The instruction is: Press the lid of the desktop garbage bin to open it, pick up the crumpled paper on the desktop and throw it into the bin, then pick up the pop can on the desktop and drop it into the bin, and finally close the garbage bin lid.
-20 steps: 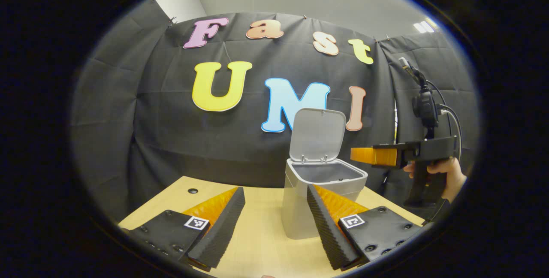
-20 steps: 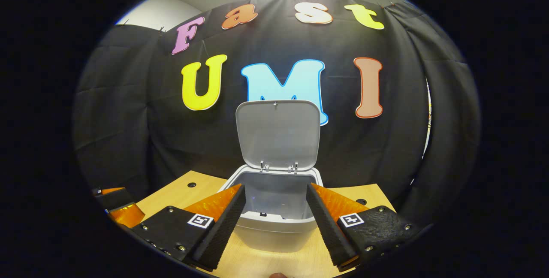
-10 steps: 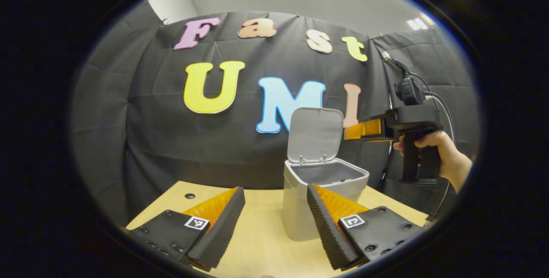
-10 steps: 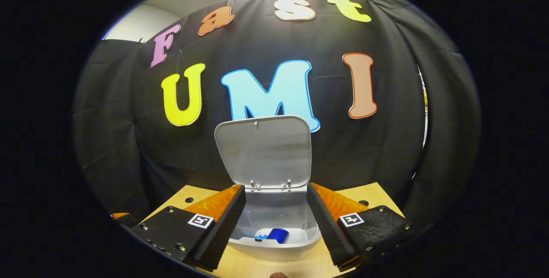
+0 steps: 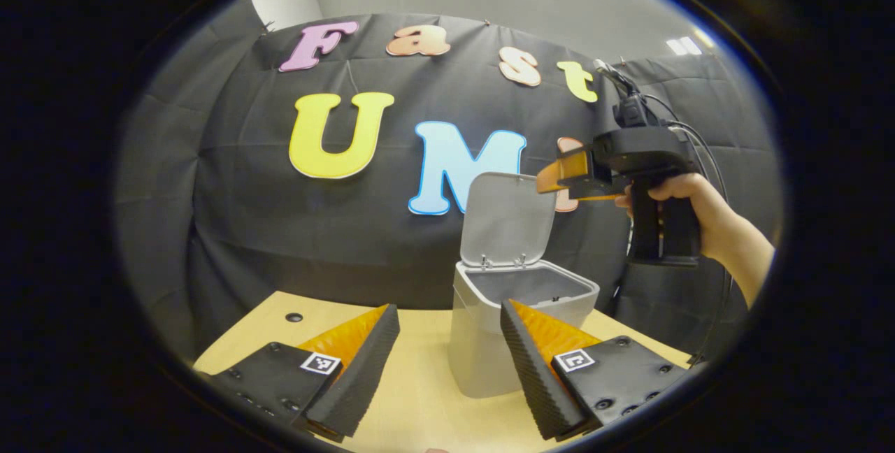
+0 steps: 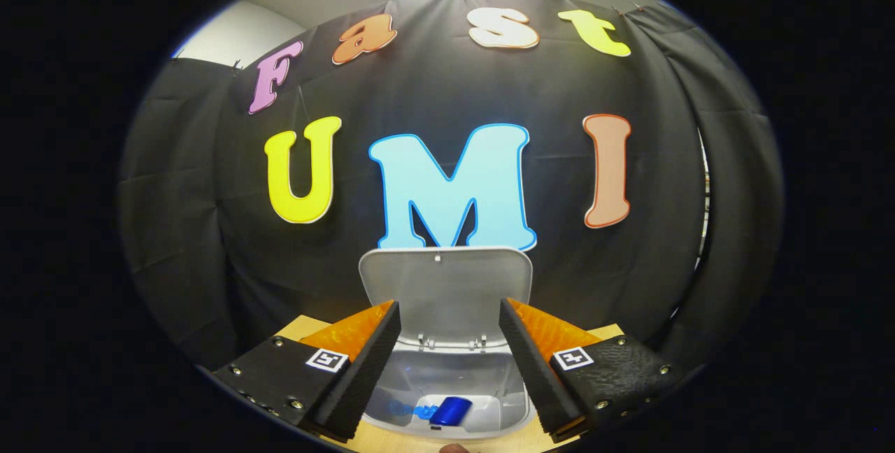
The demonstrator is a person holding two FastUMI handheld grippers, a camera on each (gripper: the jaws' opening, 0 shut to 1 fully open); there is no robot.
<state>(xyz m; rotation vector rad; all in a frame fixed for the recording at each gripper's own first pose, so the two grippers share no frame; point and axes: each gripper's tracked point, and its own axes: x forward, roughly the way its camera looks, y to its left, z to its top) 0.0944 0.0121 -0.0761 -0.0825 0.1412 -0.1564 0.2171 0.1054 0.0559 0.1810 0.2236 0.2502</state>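
Note:
The grey desktop bin [image 5: 482, 341] stands on the wooden table with its lid [image 5: 509, 219] raised upright. In the right gripper view I look down into the bin [image 6: 514, 397], where a blue pop can [image 6: 451, 411] lies at the bottom below the lid [image 6: 445, 289]. My right gripper [image 6: 447, 362] is open and holds nothing, high above the bin's mouth. It also appears in the left gripper view as the right gripper [image 5: 559, 177], held by a hand [image 5: 689, 205] beside the lid's top edge. My left gripper [image 5: 447, 362] is open and holds nothing, low over the table in front of the bin.
The light wooden table [image 5: 419, 383] has a small round hole [image 5: 294, 317] near its far left. The black cloth wall hangs close behind the bin. A cable [image 5: 692, 145] trails from the right gripper's back.
The right gripper has risen from beside the bin's rim to the level of the lid's top. Its view now looks down into the bin at the blue can. My left gripper has hardly moved.

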